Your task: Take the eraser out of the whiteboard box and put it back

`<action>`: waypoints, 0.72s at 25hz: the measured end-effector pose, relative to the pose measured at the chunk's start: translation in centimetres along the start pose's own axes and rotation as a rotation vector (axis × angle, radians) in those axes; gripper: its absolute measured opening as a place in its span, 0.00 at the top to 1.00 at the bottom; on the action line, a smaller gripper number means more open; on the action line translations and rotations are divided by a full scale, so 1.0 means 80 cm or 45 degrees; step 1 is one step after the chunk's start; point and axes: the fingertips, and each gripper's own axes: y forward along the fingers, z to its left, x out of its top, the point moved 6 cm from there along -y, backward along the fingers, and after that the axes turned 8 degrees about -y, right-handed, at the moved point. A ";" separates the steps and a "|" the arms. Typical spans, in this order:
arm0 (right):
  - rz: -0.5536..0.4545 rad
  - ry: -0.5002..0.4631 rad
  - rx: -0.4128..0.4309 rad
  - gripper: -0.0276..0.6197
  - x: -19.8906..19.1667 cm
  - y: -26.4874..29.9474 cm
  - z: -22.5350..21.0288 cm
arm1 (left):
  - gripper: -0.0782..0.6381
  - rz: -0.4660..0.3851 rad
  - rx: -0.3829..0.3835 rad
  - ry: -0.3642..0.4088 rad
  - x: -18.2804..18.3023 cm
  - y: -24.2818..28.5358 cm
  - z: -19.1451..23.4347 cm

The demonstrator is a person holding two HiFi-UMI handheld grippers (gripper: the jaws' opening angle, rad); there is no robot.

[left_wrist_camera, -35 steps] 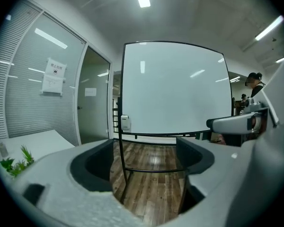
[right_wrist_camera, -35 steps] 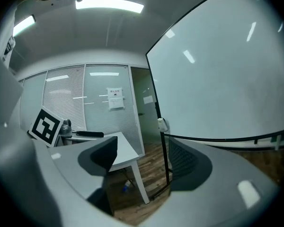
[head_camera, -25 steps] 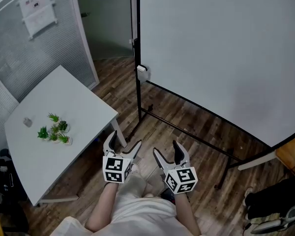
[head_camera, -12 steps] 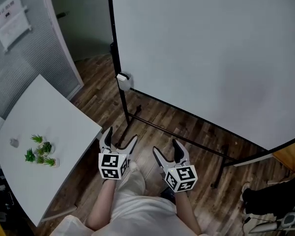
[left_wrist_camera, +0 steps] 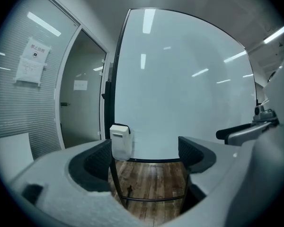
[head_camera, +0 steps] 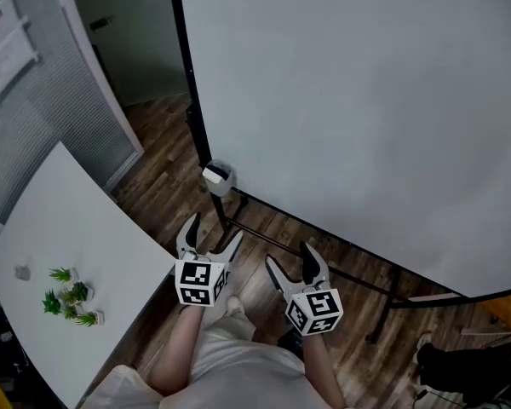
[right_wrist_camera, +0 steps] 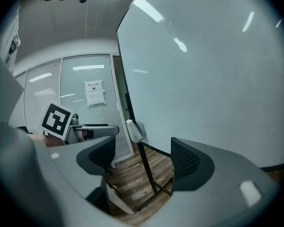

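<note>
A small white whiteboard box (head_camera: 217,178) hangs on the black left frame post of the big whiteboard (head_camera: 366,100); a pale eraser top shows in it. The same box (left_wrist_camera: 120,141) appears ahead in the left gripper view and, smaller, the box (right_wrist_camera: 134,130) in the right gripper view. My left gripper (head_camera: 209,233) is open, a short way below the box, nothing between its fingers. My right gripper (head_camera: 290,260) is open too, further right and lower, empty.
A white table (head_camera: 68,262) with small green plants (head_camera: 68,303) stands at the left. The whiteboard's black stand legs (head_camera: 324,267) cross the wooden floor (head_camera: 166,156). A glass partition with blinds (head_camera: 34,100) runs along the left. A dark bag (head_camera: 477,365) lies at the lower right.
The view has closed in on the whiteboard: the box now sits nearer to my left gripper. Both grippers stay open and keep their spacing.
</note>
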 end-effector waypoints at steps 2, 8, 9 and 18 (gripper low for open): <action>0.004 0.003 0.028 0.40 0.005 0.024 0.000 | 0.28 -0.005 0.007 -0.003 0.006 0.016 0.015; -0.005 -0.001 0.078 0.40 0.022 0.062 0.008 | 0.29 -0.005 0.020 -0.036 0.013 0.043 0.048; -0.005 -0.005 0.081 0.40 0.026 0.065 0.008 | 0.29 -0.008 0.019 -0.044 0.016 0.046 0.050; -0.011 -0.020 0.141 0.40 0.046 0.104 0.006 | 0.30 -0.063 0.020 -0.077 0.040 0.062 0.064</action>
